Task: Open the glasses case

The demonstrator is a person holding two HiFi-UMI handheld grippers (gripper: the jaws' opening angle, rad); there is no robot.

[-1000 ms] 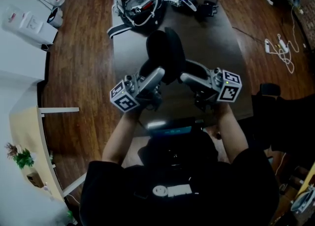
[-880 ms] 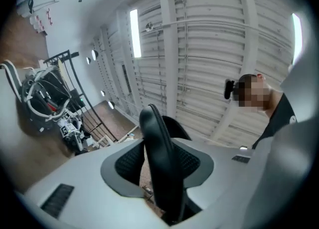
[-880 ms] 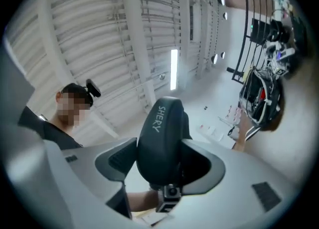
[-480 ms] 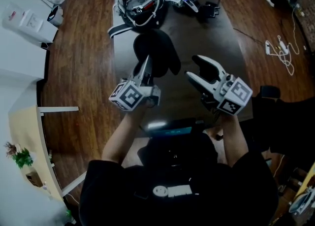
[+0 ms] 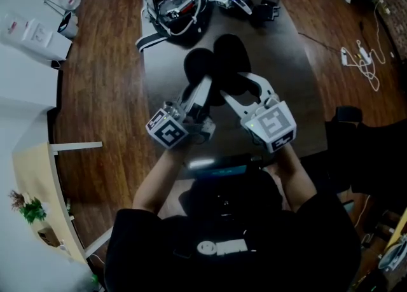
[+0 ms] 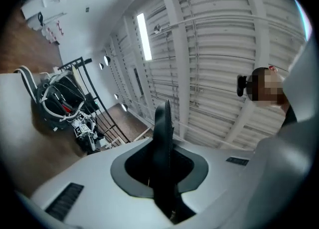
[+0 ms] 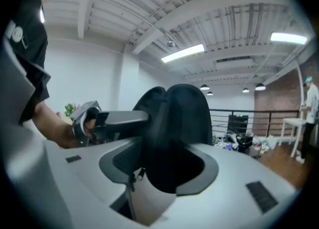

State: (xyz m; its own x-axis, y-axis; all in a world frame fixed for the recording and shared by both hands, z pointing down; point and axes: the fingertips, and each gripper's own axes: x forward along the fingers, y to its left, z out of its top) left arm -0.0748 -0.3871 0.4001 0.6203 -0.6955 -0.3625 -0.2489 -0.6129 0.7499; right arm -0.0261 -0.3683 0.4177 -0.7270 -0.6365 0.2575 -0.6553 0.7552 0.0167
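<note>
Head view: the case (image 5: 217, 67) sat at the centre of the frame, over the dark table (image 5: 286, 119), with its two black halves spread apart like an open shell. Your left gripper (image 5: 205, 87) came in from the lower left and your right gripper (image 5: 240, 88) from the lower right, so the two met at the case. A bag (image 5: 173, 4) with cables lay at the table's far end, at the top of the frame, well apart from the case.

Left gripper view: your jaws stood almost together, pinched on the thin zipped edge of one half of the case (image 6: 163, 123), which rose upright in the middle of the frame.

Right gripper view: your jaws were wide and closing, with the rounded other half of the case (image 7: 184, 118) between them. Its right side lay against the right-hand pad, while a gap remained on the left, where a zip pull (image 7: 133, 178) hung. Your left gripper (image 7: 134, 118) reached in from the left of this frame to the nearer half.
</note>
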